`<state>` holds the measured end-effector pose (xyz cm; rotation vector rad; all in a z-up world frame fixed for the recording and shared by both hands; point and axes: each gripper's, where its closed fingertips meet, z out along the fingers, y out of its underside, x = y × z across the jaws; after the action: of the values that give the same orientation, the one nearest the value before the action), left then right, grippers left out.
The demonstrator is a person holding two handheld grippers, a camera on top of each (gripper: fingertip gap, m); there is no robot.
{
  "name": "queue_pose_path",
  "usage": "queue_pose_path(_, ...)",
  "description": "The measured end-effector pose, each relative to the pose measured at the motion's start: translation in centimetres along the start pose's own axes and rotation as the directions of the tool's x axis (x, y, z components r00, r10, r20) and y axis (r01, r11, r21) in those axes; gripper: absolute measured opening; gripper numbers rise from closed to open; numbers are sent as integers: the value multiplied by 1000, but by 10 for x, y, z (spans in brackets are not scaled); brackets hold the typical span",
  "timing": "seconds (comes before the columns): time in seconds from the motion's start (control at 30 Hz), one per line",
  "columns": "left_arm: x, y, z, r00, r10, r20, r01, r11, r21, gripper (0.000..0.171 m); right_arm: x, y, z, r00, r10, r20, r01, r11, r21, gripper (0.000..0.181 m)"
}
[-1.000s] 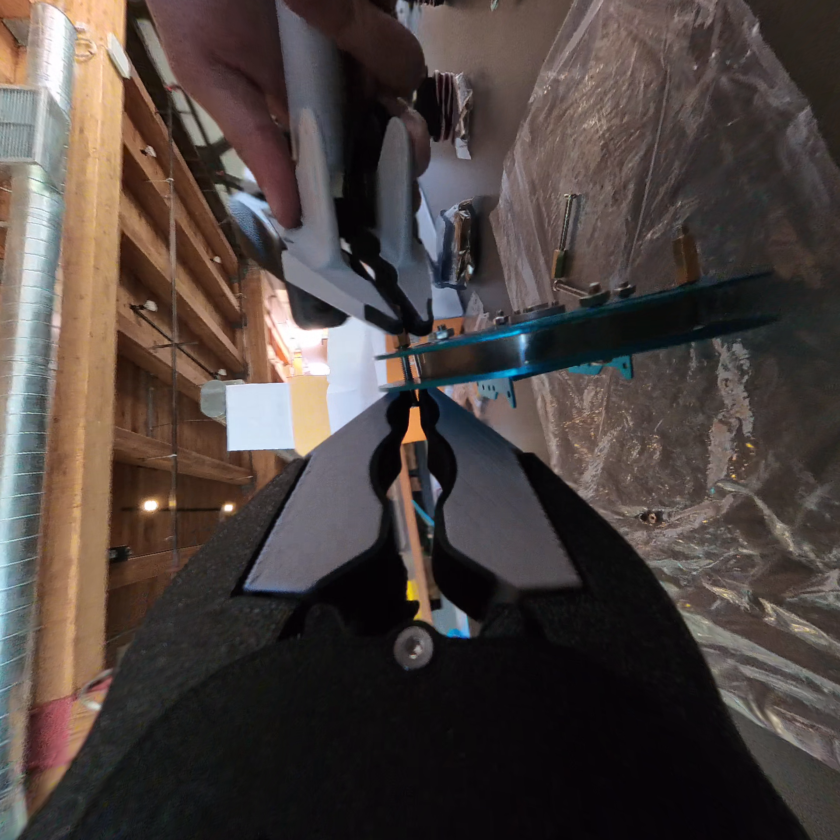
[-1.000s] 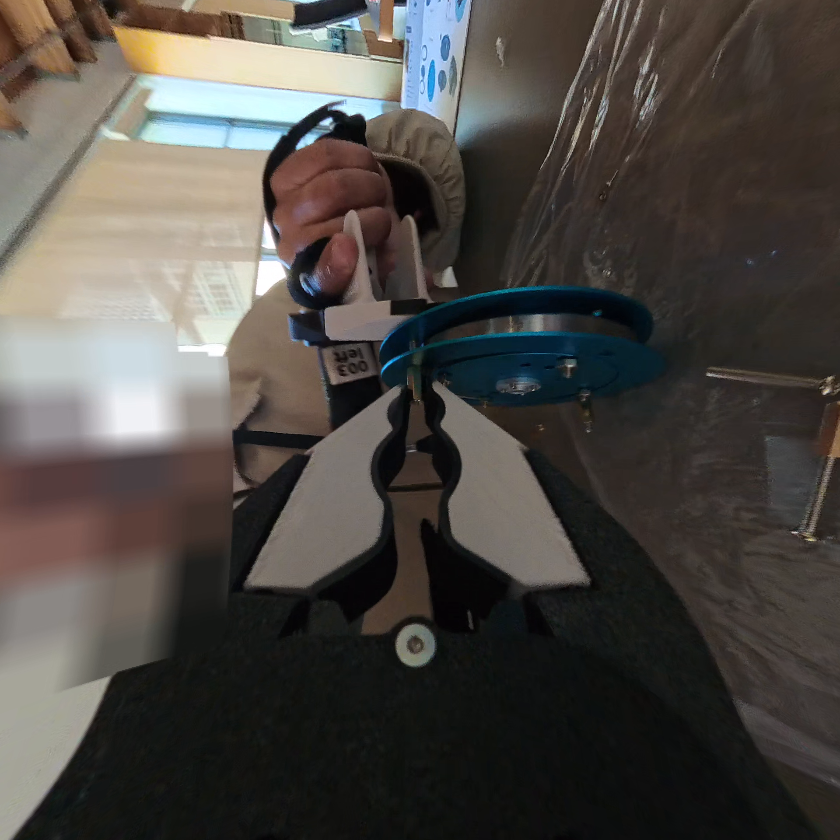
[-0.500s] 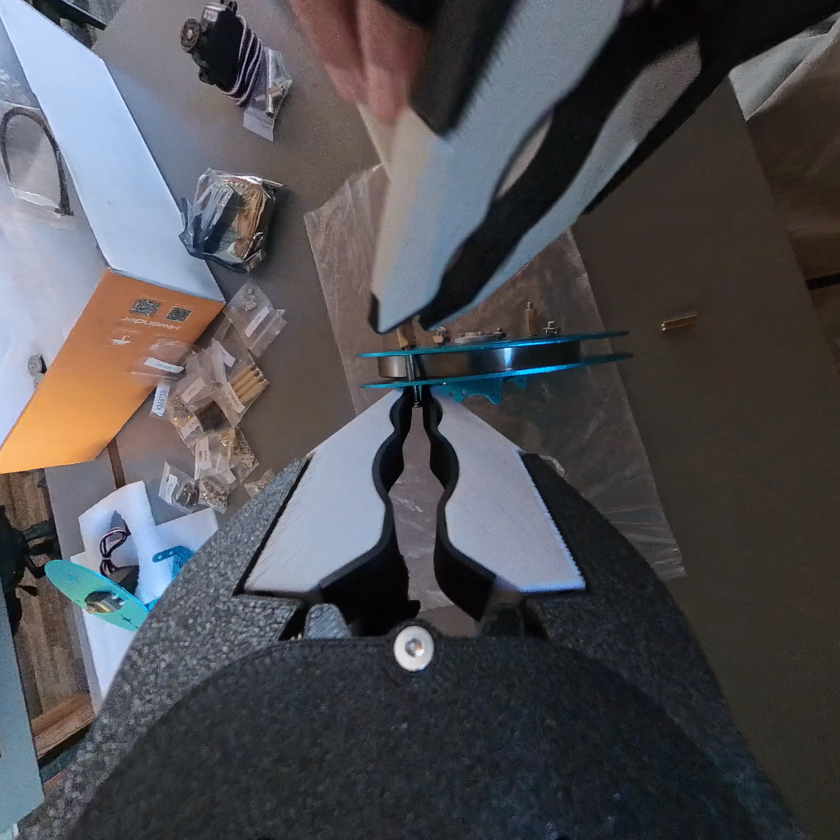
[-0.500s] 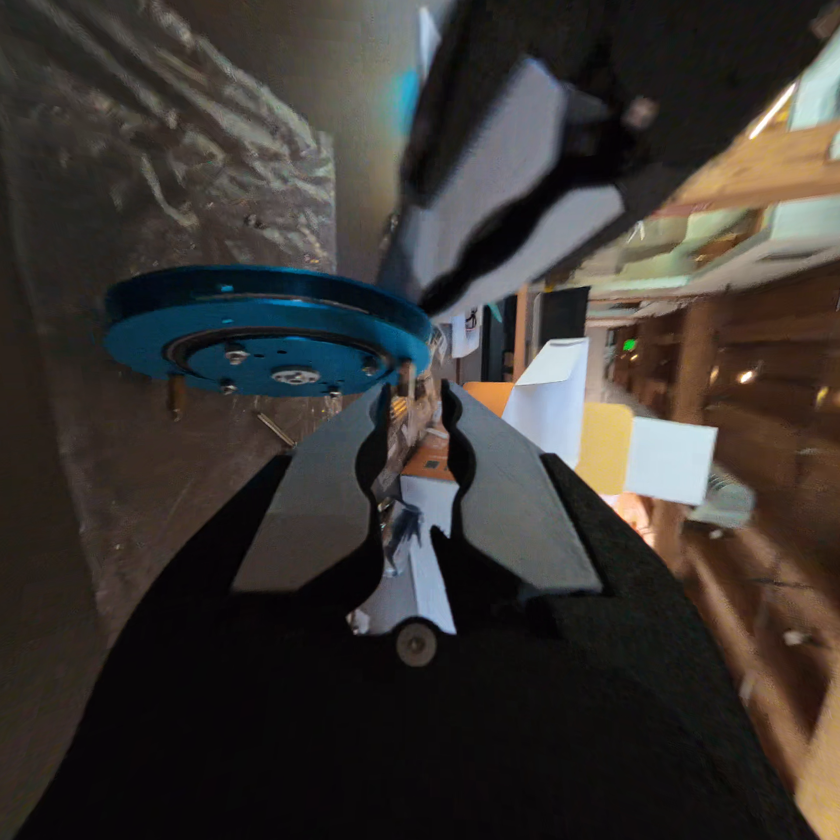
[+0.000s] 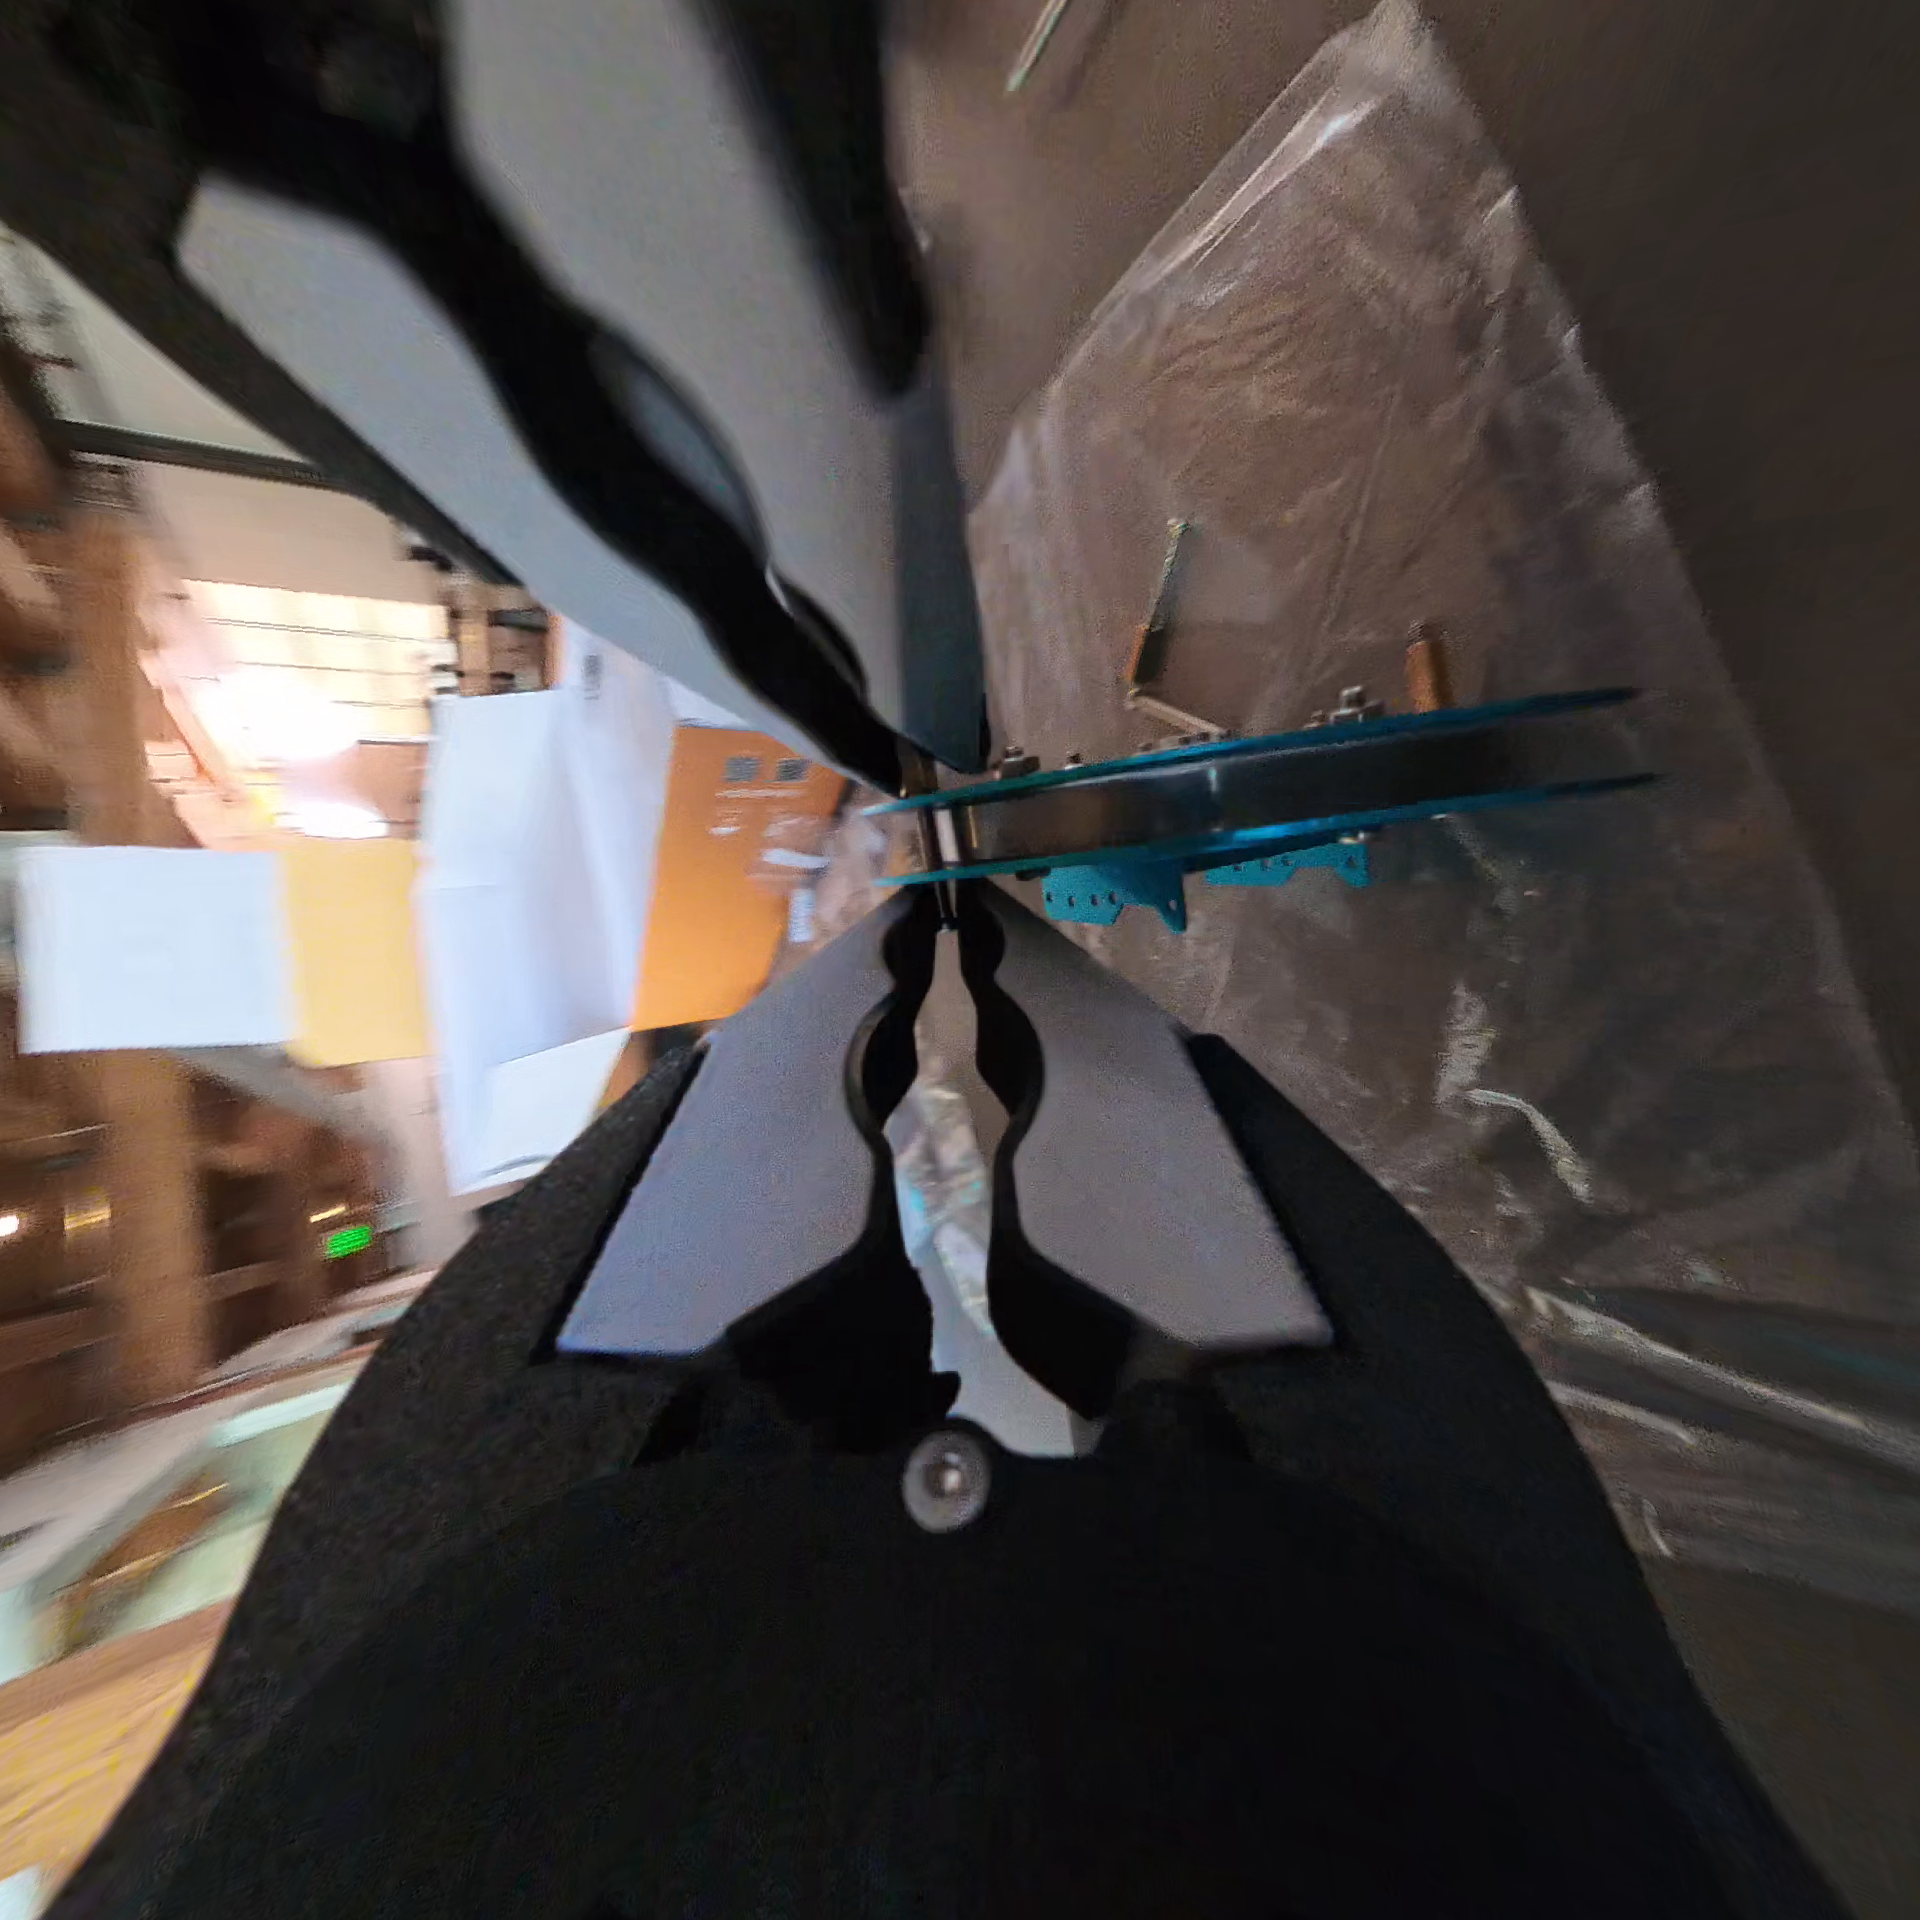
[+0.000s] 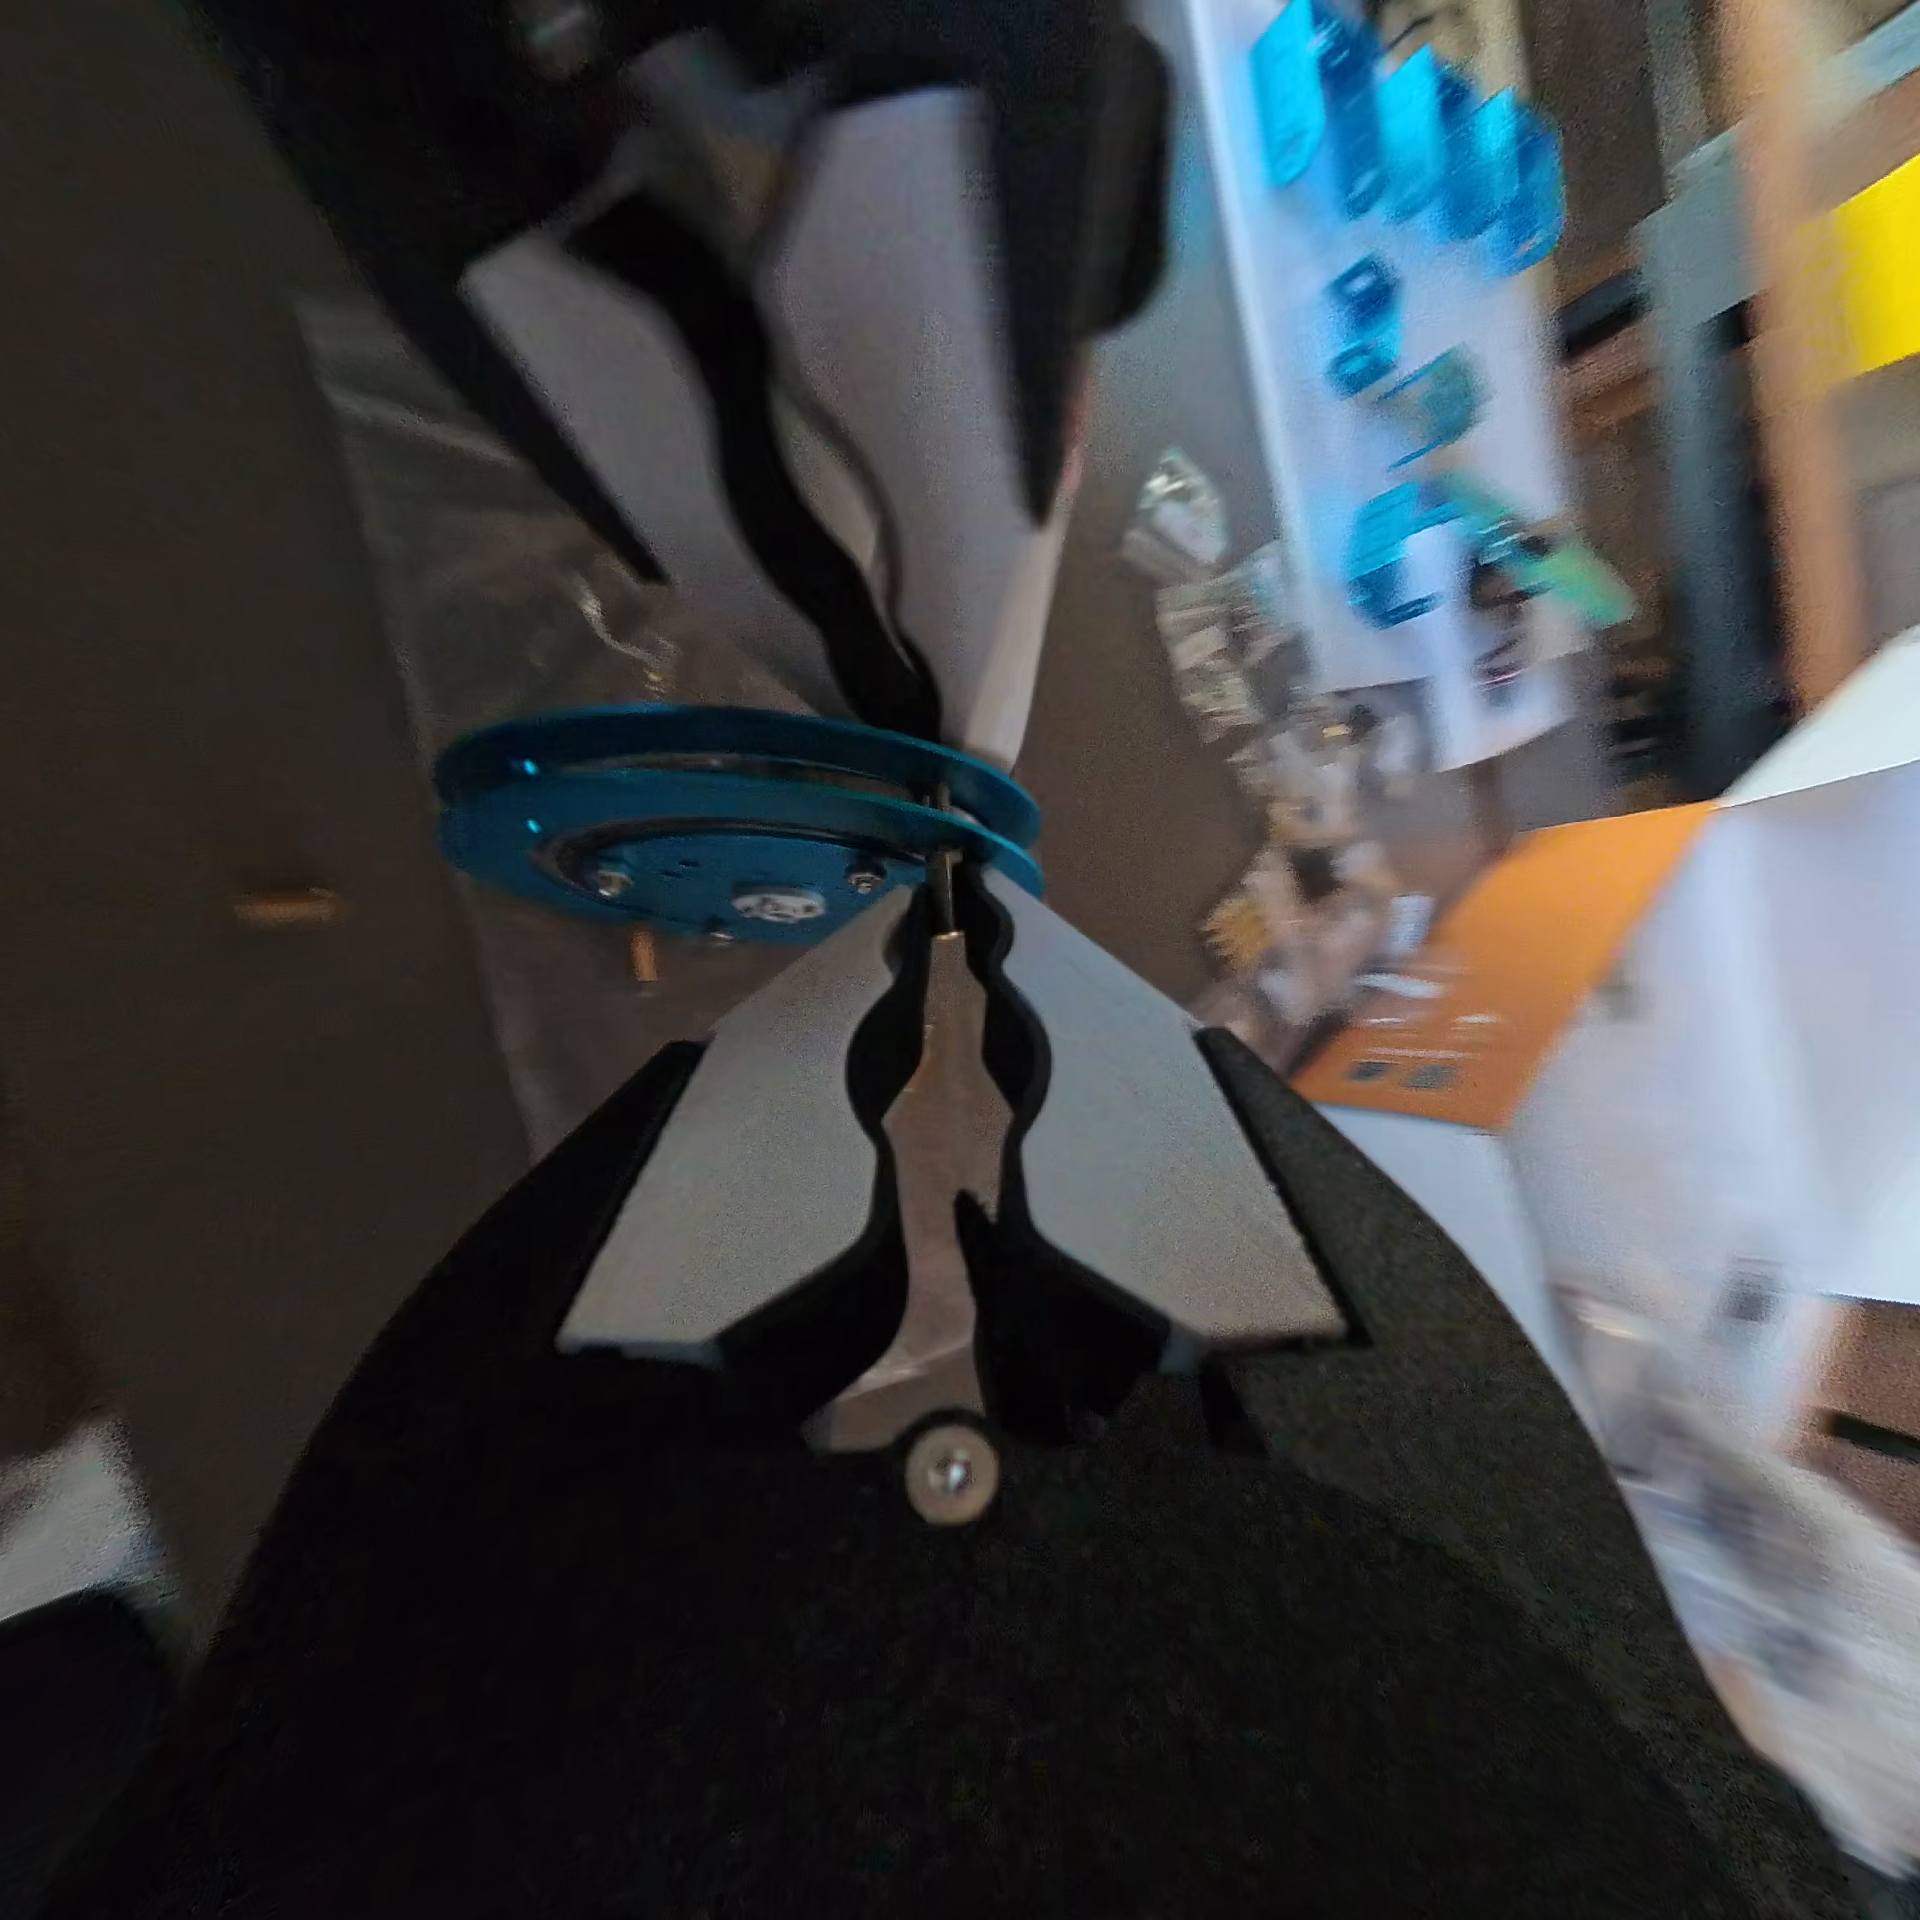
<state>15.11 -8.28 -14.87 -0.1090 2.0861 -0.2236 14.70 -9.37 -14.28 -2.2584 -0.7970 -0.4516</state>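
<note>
A blue disc — two thin plates sandwiching a dark ring — is held edge-on in mid-air, its flat faces toward the two grippers. The left gripper pinches a small screw at the rim; the right gripper pinches the same rim spot from the opposite side, on a thin brass pin. Beyond lies crinkled plastic sheet on a dark table, with loose bolts. An orange box and a white box stand blurred to the side.
</note>
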Motion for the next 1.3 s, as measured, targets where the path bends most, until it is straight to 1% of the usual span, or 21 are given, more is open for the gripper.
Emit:
queue_pose_path(0.1, -6, -1, 0, 975, 125, 186, -116, 991, -63, 2, -6, 2, 0, 938, 249, 242, -246, 968, -44, 4)
queue_pose_path(0.17, -10, 0, 1, 949, 172, 265, -152, 984, -93, 1, -11, 2, -2, 811, 425, 402, -406, 904, -136, 4)
queue_pose_path(0.23, -11, -2, 2, 930, 190, 314, -167, 981, -99, 1, -16, 1, -6, 599, 588, 543, -533, 800, -277, 3)
queue_pose_path(0.27, -11, -3, 2, 921, 204, 333, -178, 978, -105, 0, -18, -1, -9, 454, 656, 603, -585, 730, -354, 4)
queue_pose_path(0.33, -11, -6, 1, 906, 214, 364, -187, 976, -107, 0, -20, -3, -15, 103, 737, 668, -627, 569, -532, 4)
queue_pose_path(0.4, -11, -9, 1, 900, 211, 380, -191, 978, -90, 1, -21, -3, -18, -152, 731, 665, -600, 467, -650, 4)
queue_pose_path(0.47, -11, -10, 1, 891, 222, 396, -199, 975, -100, 1, -23, -4, -21, -303, 700, 647, -557, 421, -716, 4)
queue_pose_path(0.5, -11, -10, 1, 896, 212, 391, -194, 977, -87, 1, -22, -4, -21, -330, 692, 642, -557, 406, -724, 4)
queue_pose_path(0.57, -10, -12, 2, 921, 160, 355, -153, 987, -50, 2, -24, -4, -23, -298, 689, 661, -565, 431, -703, 5)
queue_pose_path(0.6, -9, -12, 2, 937, 131, 323, -127, 991, -36, 2, -25, -4, -23, -239, 689, 684, -579, 464, -670, 5)
queue_pose_path(0.63, -9, -12, 3, 955, 99, 280, -96, 995, -24, 2, -26, -3, -22, -145, 687, 712, -595, 514, -617, 5)
queue_pose_path(0.7, -7, -10, 3, 987, 4, 163, -4, 1000, -3, 2, -22, 2, -17, 128, 675, 727, -618, 628, -473, 5)
queue_pose_path(0.73, -5, -8, 3, 994, -36, 102, 36, 999, -1, 2, -19, 6, -13, 309, 646, 698, -601, 702, -383, 10)
queue_pose_path(0.8, -3, -2, 2, 993, -117, -10, 117, 993, -18, 3, -10, 13, -7, 653, 519, 552, -489, 845, -216, 18)
queue_pose_path(0.87, 0, 5, 1, 982, -163, -101, 157, 986, -59, 3, 0, 15, -7, 882, 345, 322, -330, 938, -101, 19)
queue_pose_path(0.9, 2, 9, 0, 971, -188, -148, 178, 981, -79, 3, 5, 11, -8, 947, 259, 193, -253, 966, -51, 20)
queue_pose_path(0.97, 6, 12, -2, 927, -266, -265, 247, 964, -103, 3, 9, 6, -11, 996, 72, -48, -73, 997, -12, 21)
queue_pose_path(1.0, 9, 11, -4, 888, -313, -337, 294, 950, -108, 3, 11, 2, -12, 984, -24, -174, 23, 1000, -9, 22)
queue_pose_path(1.1, 13, 4, -9, 765, -403, -503, 405, 907, -111, 2, 10, -5, -12, 835, -329, -441, 315, 943, -108, 19)
queue_pose_path(1.17, 15, 5, -10, 670, -459, -584, 466, 872, -151, 2, 9, -5, -9, 723, -446, -528, 424, 889, -170, 15)
queue_pose_path(1.3, 19, -5, -18, 471, -496, -729, 570, 802, -177, 2, 5, -6, -4, 666, -486, -565, 480, 860, -174, 20)
